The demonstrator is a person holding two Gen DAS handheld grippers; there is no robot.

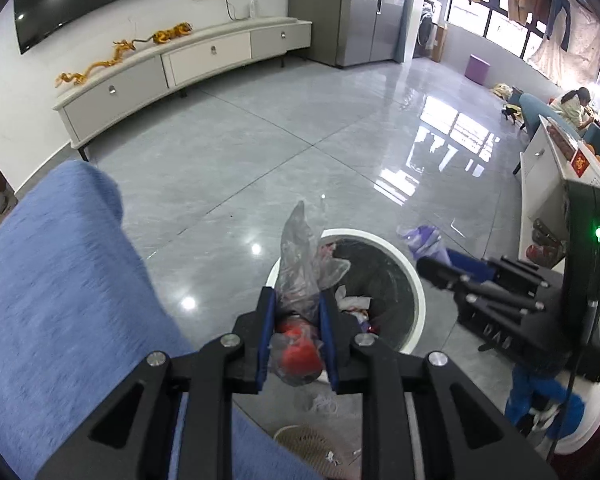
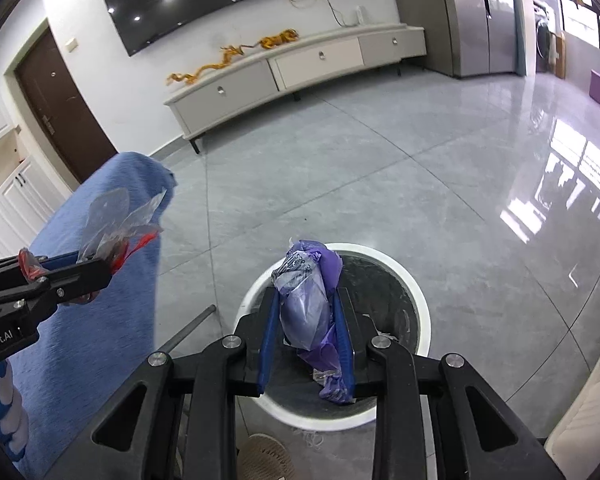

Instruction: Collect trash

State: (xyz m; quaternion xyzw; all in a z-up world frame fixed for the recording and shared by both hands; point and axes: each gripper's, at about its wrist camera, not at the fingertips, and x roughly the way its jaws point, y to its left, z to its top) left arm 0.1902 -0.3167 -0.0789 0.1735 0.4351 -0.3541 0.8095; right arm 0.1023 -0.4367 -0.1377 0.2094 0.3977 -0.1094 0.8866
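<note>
We are gripping trash in both tongs: the left tongs (image 1: pixel 296 312) clamped on a clear wrapper with red inside (image 1: pixel 300 312), the right tongs (image 2: pixel 308 326) clamped on a purple plastic wrapper (image 2: pixel 312 308). Just beneath and ahead of them, the white-rimmed bin (image 2: pixel 422 320) is waiting. We are mid-delivery; next, likely, opening both over its mouth.

Both grippers loaded above the bin

Right gripper (image 2: pixel 307 334) clamps a purple wrapper (image 2: pixel 312 304) over the white bin (image 2: pixel 420 312); left gripper (image 2: pixel 85 269), left of the bin, grips clear plastic (image 2: pixel 108 224).
</note>
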